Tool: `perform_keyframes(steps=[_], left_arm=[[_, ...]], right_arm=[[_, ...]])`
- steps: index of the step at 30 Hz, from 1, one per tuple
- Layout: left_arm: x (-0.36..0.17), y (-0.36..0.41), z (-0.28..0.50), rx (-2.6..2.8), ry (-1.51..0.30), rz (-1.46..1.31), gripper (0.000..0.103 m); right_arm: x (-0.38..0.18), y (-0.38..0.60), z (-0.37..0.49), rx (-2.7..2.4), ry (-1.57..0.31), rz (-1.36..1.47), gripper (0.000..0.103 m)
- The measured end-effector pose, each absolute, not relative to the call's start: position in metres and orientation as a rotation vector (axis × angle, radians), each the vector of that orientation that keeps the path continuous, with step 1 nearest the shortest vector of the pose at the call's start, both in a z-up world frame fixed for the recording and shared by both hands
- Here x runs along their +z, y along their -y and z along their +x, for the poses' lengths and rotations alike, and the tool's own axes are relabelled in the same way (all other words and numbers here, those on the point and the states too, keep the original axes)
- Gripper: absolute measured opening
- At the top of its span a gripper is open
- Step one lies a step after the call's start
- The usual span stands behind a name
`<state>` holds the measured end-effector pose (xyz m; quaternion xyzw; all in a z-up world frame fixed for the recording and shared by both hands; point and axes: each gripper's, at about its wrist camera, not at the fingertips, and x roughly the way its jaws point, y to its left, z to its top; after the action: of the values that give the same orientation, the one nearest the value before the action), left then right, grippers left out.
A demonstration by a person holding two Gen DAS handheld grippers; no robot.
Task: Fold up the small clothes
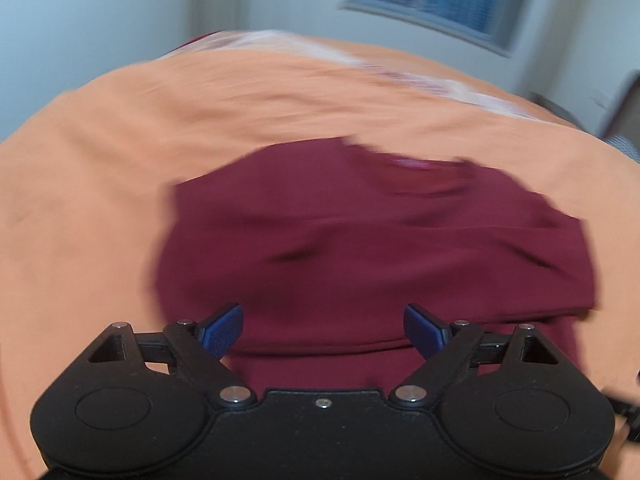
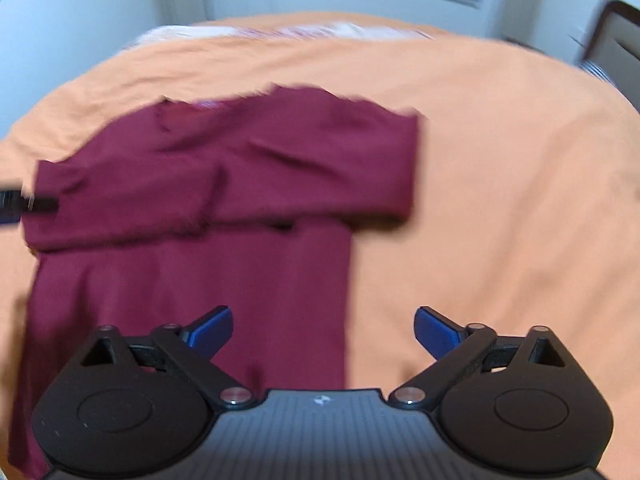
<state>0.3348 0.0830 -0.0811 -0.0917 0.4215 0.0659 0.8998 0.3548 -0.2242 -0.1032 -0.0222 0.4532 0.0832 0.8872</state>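
Garment: maroon shirt (image 2: 240,168) laid on orange bed (image 2: 500,200), sleeves folded in.
Claws: left claw (image 1: 323,332), right claw (image 2: 323,332) spread wide, empty (blurred).
Next: hem to be gripped, folded upward.

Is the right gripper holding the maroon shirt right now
No, the right gripper is open with nothing between its blue fingers, hovering over the maroon shirt on the orange bedsheet.

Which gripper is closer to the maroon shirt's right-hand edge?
Right. The right gripper straddles that edge of the maroon shirt; the left gripper sits over the shirt's middle, both open.
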Motion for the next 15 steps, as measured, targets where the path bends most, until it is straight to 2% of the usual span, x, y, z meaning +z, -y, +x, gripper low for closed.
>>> perform_keyframes(steps=[2,8,13,15], left_arm=[[-0.088,-0.119,0.324,0.201,-0.878,-0.235,0.088],[-0.11,-0.202,0.313,0.233,-0.863,-0.341,0.076],[-0.122,-0.227,0.327,0.119,-0.831,-0.354,0.075],[-0.128,-0.232,0.332,0.071,-0.83,-0.358,0.07]], right_arm=[[-0.098,0.202,0.379,0.255,-0.913,-0.067,0.09],[-0.084,0.12,0.463,0.513,-0.874,0.0,0.067],[-0.07,0.03,0.512,0.756,-0.895,0.033,0.063],[-0.07,-0.007,0.527,0.846,-0.923,0.024,0.063]])
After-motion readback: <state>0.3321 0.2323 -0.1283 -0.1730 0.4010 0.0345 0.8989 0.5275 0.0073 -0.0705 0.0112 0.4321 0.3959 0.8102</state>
